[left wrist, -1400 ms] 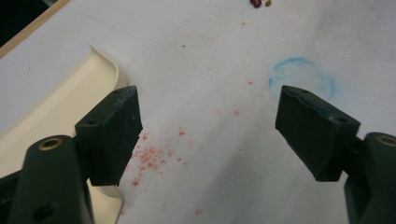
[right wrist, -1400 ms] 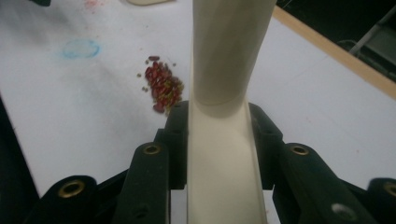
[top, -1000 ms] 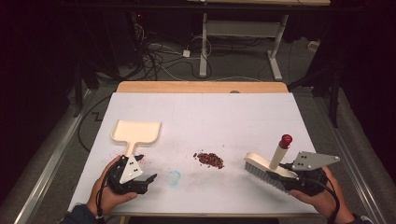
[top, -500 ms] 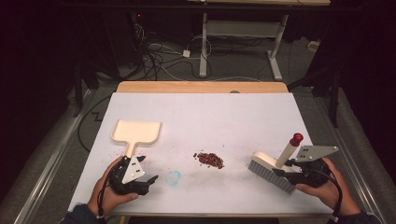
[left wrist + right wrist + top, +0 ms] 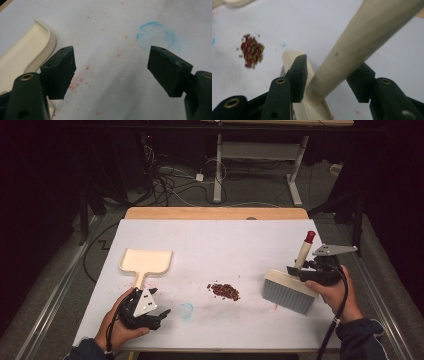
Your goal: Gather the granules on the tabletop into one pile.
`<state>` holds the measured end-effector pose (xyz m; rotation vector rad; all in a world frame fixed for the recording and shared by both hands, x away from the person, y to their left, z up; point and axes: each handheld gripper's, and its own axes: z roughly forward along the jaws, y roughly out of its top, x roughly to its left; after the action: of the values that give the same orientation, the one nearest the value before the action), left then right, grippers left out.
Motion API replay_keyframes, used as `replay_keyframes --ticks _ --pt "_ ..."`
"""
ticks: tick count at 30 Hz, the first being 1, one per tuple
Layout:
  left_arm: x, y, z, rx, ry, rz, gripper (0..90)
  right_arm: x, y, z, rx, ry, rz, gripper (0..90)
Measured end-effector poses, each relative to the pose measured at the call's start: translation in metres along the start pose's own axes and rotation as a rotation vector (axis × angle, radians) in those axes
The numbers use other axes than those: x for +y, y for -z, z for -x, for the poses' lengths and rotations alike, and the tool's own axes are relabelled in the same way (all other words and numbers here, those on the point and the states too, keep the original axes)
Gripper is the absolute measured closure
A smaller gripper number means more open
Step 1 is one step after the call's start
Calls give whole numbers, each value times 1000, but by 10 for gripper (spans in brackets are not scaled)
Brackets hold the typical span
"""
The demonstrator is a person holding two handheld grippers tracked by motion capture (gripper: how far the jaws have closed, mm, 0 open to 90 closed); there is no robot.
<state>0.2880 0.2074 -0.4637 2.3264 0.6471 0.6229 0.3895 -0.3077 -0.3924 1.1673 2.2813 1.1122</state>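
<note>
On the white counter (image 5: pixel 240 240) a small heap of red-brown crumbs (image 5: pixel 224 291) serves as the landmark. To its right, near the counter's right edge, stands a cream hand brush (image 5: pixel 290 290), bristles down, its red-tipped handle rising up and away. The right claw (image 5: pixel 309 268) sits around the base of that handle; its jaws have just been opening, and in the right gripper view the handle (image 5: pixel 362 42) lies between them, touching or nearly touching both pads, so whether they pinch it cannot be told. Left of the crumbs lies a cream dustpan (image 5: pixel 146 261), handle toward the person. The left claw (image 5: pixel 155 312), just below that handle, is spread wide and empty over a faint blue ring (image 5: pixel 155 36).
</note>
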Motion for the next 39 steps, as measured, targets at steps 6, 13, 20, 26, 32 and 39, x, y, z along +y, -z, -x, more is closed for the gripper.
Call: replay_keyframes --ticks 6,13,20,26,32,39 --pt "0 -2 1 -10 -4 -6 218 9 -23 9 -90 -81 -27 583" --pt "0 -2 1 -13 -6 -5 218 21 -56 5 -194 -29 -80 569" --pt "0 -2 1 -15 -7 -4 218 24 -84 13 -251 -12 -122 542" --pt "0 -2 1 -17 -10 -5 218 23 -91 20 -276 -22 -105 520" --pt "0 -2 1 -14 -8 -1 218 23 -88 20 -276 -26 -75 490" --pt "0 -1 1 -10 -9 0 218 27 -78 12 -258 -6 6 444"
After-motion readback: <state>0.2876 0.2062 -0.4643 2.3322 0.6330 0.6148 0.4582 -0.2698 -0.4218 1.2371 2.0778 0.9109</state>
